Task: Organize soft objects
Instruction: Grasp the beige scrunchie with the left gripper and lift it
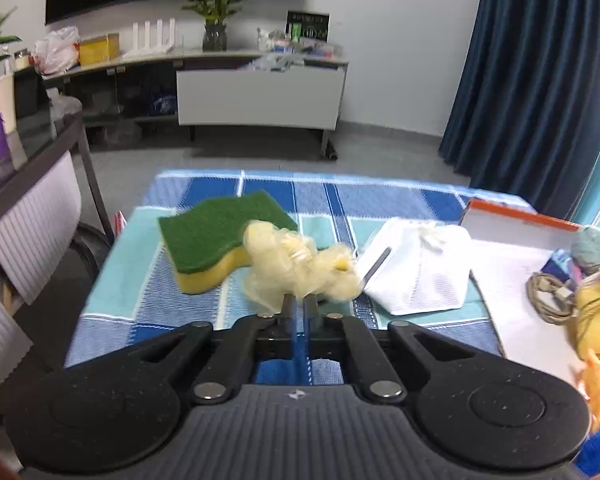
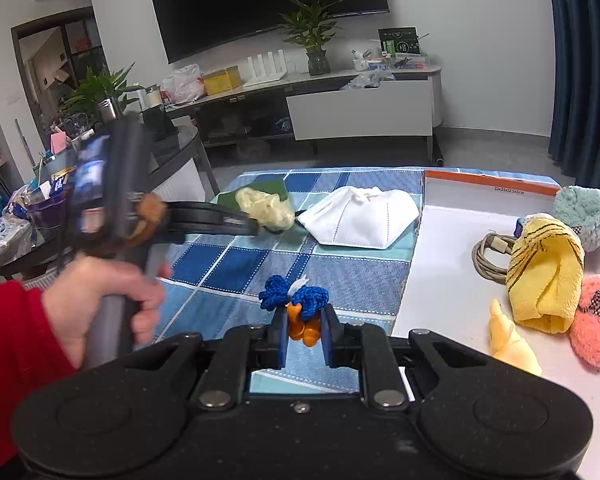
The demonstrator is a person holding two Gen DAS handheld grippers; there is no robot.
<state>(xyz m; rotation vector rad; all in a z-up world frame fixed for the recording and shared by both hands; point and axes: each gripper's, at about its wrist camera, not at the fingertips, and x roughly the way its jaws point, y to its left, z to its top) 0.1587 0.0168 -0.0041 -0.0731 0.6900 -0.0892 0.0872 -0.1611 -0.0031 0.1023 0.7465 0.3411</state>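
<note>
My left gripper (image 1: 299, 300) is shut on a pale yellow mesh bath pouf (image 1: 296, 268), held just above the blue checked cloth; the pouf also shows in the right wrist view (image 2: 266, 206). Behind it lies a green and yellow sponge (image 1: 216, 240). A white mesh pouch (image 1: 420, 268) lies to the right, seen too in the right wrist view (image 2: 360, 216). My right gripper (image 2: 304, 320) is shut on a blue and orange knitted toy (image 2: 300, 308). A white tray with an orange rim (image 2: 452, 280) at the right holds a yellow cloth (image 2: 544, 276), a pink plush (image 2: 596, 316), a teal plush (image 2: 584, 212) and a pale yellow piece (image 2: 512, 344).
A coiled cable (image 2: 488, 256) lies in the tray. A dark side table (image 1: 28, 160) stands at the left. A TV cabinet (image 2: 360, 112) is across the floor and a blue curtain (image 1: 540, 80) hangs at the right.
</note>
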